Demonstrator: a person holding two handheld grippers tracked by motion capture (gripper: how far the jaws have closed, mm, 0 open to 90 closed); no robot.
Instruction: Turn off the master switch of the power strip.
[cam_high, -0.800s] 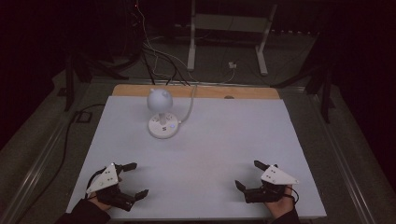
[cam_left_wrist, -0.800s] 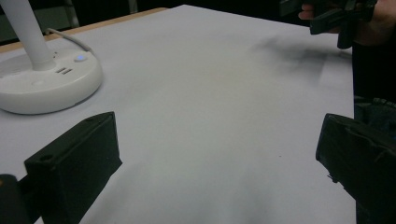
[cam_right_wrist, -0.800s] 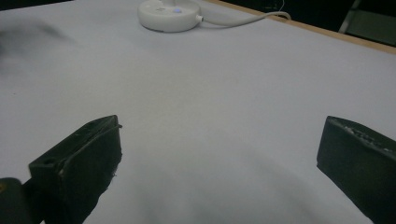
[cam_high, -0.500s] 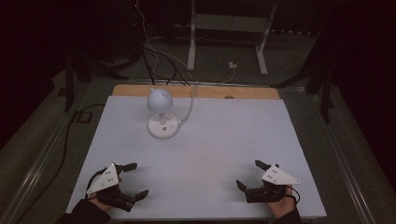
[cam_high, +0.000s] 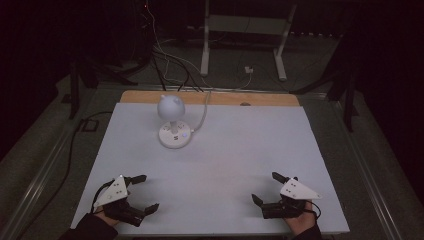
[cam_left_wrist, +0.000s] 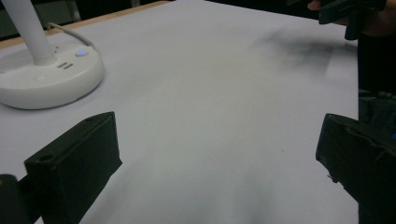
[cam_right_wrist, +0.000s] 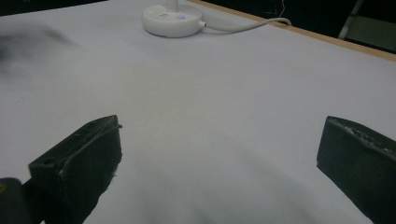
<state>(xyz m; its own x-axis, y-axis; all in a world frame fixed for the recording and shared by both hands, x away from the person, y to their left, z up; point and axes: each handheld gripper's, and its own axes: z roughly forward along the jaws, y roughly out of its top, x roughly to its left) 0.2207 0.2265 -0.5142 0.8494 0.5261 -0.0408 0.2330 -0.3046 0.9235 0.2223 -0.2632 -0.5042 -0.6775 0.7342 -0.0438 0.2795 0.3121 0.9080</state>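
White tabletop (cam_high: 225, 165) bare up front, small white globe-headed desk lamp (cam_high: 173, 125) far left. Left gripper (cam_high: 141, 192) and right gripper (cam_high: 266, 188) wait near, jaws spread, empty. Looks like setup; a reach comes next.

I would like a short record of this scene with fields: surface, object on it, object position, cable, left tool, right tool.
surface: white table top with a wooden strip along the far edge
object: white desk lamp, round base, ball-shaped head
object position: far left part of the table, upright
cable: white cable runs from the lamp base over the far edge
left tool: left tool, near left corner, jaws wide apart, holding nothing
right tool: right tool, near right corner, jaws wide apart, holding nothing
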